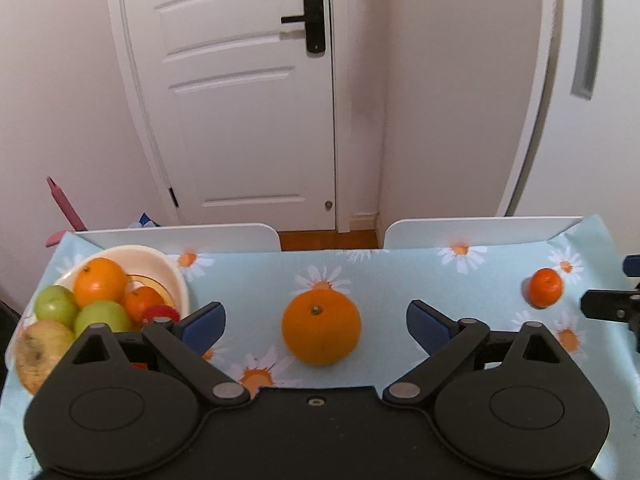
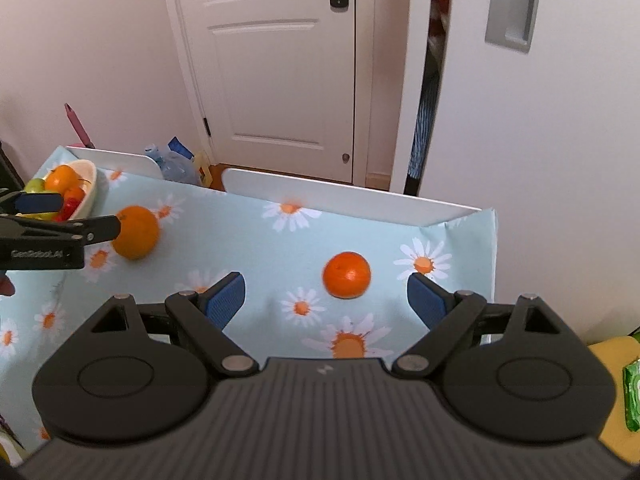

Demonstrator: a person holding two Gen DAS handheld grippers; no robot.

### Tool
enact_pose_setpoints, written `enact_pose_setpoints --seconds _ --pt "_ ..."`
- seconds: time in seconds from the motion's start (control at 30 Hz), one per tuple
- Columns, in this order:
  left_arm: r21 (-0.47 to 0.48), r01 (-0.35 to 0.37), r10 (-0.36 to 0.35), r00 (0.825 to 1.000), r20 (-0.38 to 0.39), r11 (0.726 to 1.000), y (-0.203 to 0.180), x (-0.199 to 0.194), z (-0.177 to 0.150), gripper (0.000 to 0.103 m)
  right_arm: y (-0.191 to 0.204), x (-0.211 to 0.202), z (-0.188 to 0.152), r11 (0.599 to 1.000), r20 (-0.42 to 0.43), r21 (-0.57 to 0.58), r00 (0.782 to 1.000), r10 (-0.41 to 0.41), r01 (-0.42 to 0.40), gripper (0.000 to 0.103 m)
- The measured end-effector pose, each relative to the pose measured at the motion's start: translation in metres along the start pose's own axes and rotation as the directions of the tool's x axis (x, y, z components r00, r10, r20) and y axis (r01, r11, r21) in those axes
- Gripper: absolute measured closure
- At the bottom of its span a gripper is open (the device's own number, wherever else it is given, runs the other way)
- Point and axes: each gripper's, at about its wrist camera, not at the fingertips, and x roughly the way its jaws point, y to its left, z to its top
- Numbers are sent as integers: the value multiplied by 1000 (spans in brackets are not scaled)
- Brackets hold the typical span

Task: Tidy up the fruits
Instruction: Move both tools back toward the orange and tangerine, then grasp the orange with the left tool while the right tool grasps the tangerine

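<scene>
On the daisy-print blue tablecloth (image 1: 400, 280), two fruits lie loose: a large round orange (image 1: 321, 327) framed by the left gripper (image 1: 316, 322), jaws wide apart, nothing touched; a smaller mandarin (image 2: 346, 275) ahead of the right gripper (image 2: 326, 300), also spread, empty. Cream bowl (image 1: 176, 276) at the left already holds oranges and green apples. Advice: centre each fruit between the pads, lower, close gently, since round skins roll. Left view shows the bowl's contents clearly; right view alone shows a green packet (image 2: 632, 396) at the table's right edge
</scene>
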Motion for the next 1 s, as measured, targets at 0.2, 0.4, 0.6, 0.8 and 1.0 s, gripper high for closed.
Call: enact_pose_setpoints --seconds 0.2,0.4,0.6,0.8,1.0 --pt "2 -32 32 999 -39 999 -6 32 -6 13 -13 22 -1 1000 -12 6 1000 20 -20 3" --pt "-26 -42 40 997 -67 999 -6 52 -12 21 -14 43 0 999 -34 -4 999 35 -35 12" --pt "-27 -23 21 997 -74 999 -7 56 -15 39 -12 60 -1 1000 -63 -12 998 20 -21 23" --pt "-30 -20 17 997 -79 999 -6 47 -22 40 -14 67 -2 1000 -77 3 997 21 -20 27" --pt "-36 -20 17 996 -86 999 -3 34 -30 40 -12 70 -2 1000 -80 5 997 21 -21 30"
